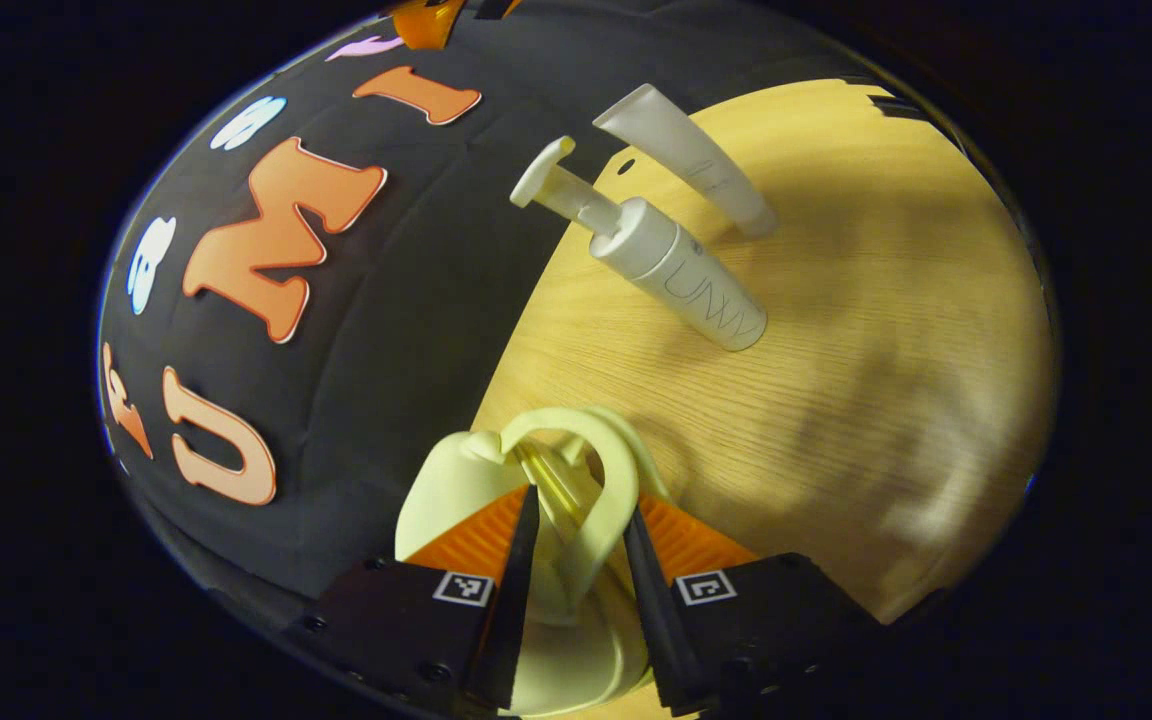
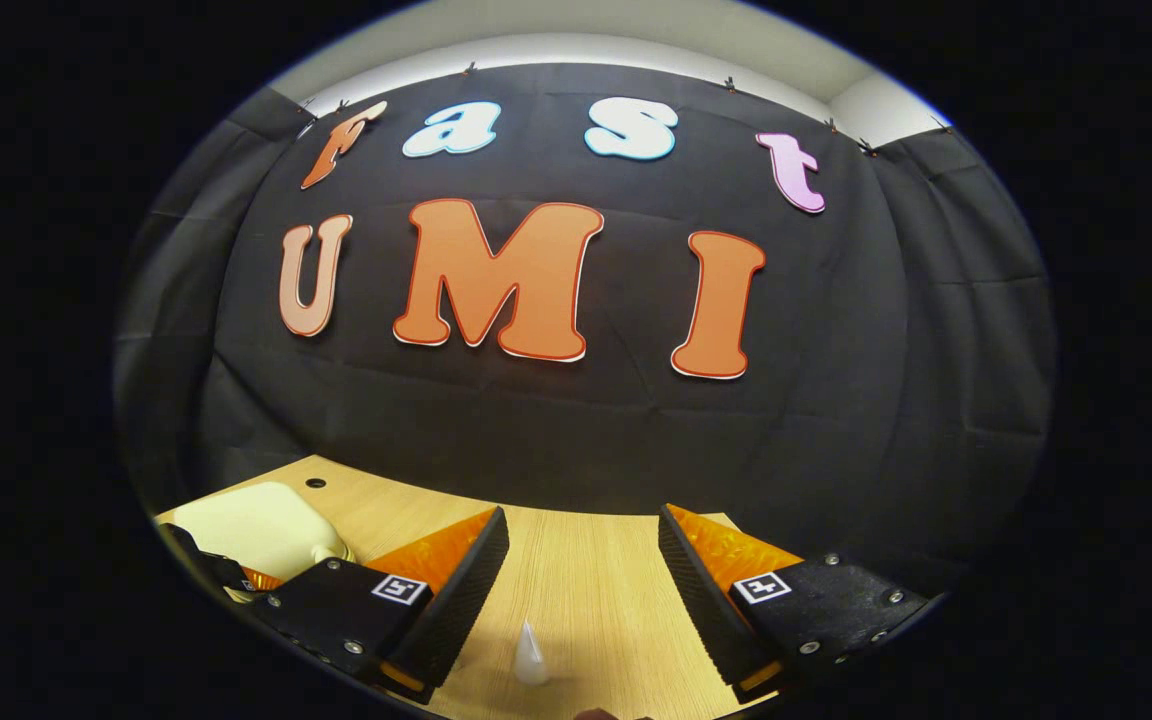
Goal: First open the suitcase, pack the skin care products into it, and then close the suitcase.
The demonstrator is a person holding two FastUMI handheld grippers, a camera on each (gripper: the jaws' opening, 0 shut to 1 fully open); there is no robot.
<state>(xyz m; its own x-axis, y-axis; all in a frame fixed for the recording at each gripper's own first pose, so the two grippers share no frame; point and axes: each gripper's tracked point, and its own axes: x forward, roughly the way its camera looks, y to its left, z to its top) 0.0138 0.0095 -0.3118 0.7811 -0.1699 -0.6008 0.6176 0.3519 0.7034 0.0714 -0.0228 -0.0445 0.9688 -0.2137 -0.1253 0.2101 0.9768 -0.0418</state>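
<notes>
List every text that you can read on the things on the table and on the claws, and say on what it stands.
Pump bottle: thin lettering along its side, warped; no sure reading.
Tube: faint print, too small to read.
Handle in the left claw: no text.
Markers on the left claw and the right claw: coded squares, no words.

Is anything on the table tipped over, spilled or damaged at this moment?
Nothing stands out. The pump bottle and the tube stand upright on the wooden table, with no spill. The left gripper straddles the pale suitcase's handle.
</notes>
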